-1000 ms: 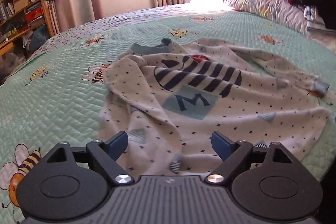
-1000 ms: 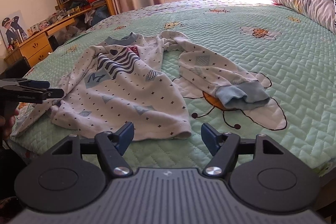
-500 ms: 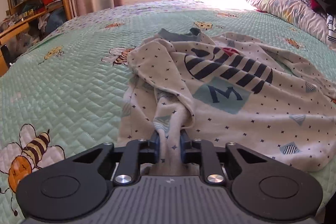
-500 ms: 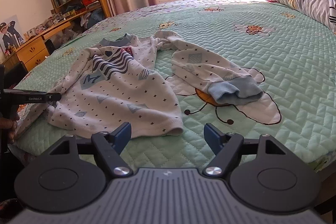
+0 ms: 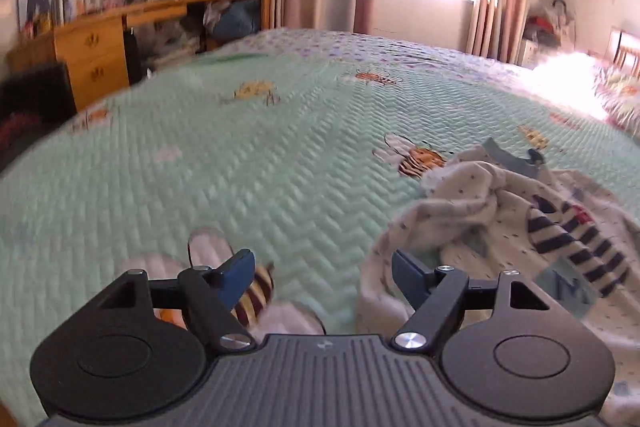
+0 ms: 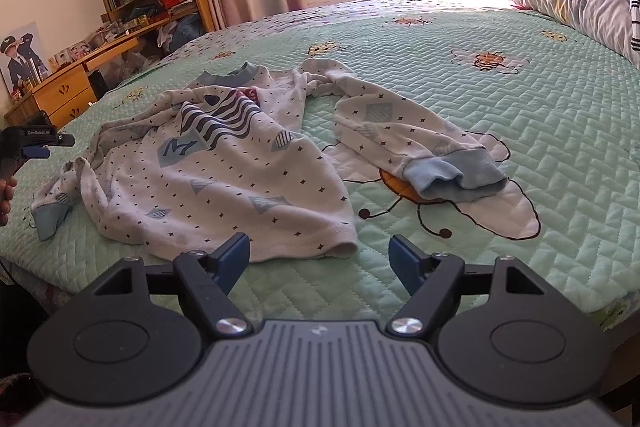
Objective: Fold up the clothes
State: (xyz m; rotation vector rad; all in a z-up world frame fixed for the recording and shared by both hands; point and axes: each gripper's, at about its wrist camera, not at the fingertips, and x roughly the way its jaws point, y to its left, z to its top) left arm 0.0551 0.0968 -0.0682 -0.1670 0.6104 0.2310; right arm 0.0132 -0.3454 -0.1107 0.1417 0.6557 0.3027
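The left gripper (image 5: 323,269) has just been opening, nothing between its jaws. The right gripper (image 6: 319,258) stands wide, empty, near the shirt (image 6: 224,179) hem on the quilt (image 6: 540,115).

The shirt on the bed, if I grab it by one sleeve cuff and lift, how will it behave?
Probably floppy: the shirt lies rumpled in soft folds on the quilt. Likely light, being thin knit. The body would probably trail and bunch, since the sleeve is already twisted.

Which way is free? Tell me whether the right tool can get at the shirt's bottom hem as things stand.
Probably yes. The right tool is open, and the shirt's bottom hem lies just ahead of it on the green bedspread, with nothing between them.
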